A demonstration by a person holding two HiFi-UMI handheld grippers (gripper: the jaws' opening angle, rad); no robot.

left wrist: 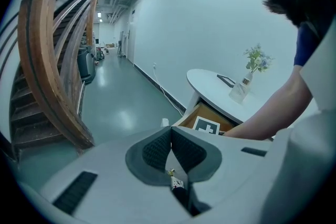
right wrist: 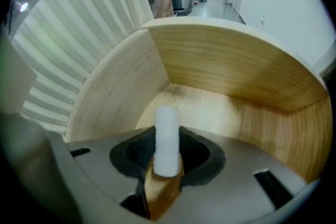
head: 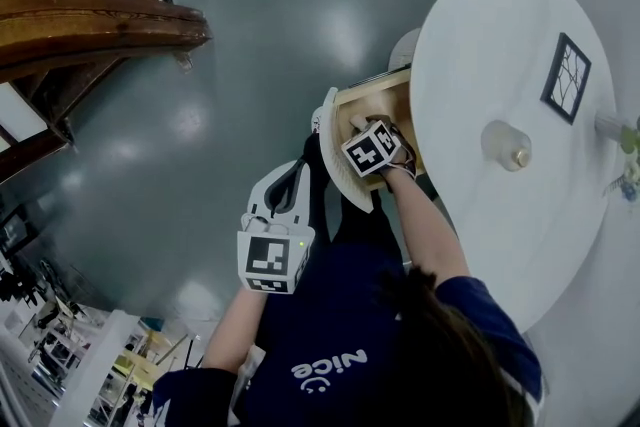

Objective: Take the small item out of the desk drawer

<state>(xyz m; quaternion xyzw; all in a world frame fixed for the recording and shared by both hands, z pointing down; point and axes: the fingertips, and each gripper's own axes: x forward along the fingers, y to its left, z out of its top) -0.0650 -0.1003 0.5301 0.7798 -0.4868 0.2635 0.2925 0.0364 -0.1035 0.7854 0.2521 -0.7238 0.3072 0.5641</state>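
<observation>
Head view: the round white worktop has its wooden drawer pulled open toward the person. The right tongs reach down into the drawer, and their marker cube hides whatever lies under them. The left tongs hang outside, just short of the drawer front and lower than the worktop, so the right hand is clearly the nearer one.

Left gripper view: the left tongs are pressed together, pad against pad, and hold nothing. The open drawer lies ahead and slightly to the right, with the person's other forearm across it.

Right gripper view: the right tongs pinch a small white cylinder between the dark pads. Its long axis runs straight up the frame, in line with the gap between the pads, and its far end stands clear of them. The item is inside the drawer, over the wooden floor, with the curved wooden wall well beyond it and a side panel to the left. With walls in front and beside it, the way out is probably back and up through the open top, keeping the cylinder's free end off the wood.
</observation>
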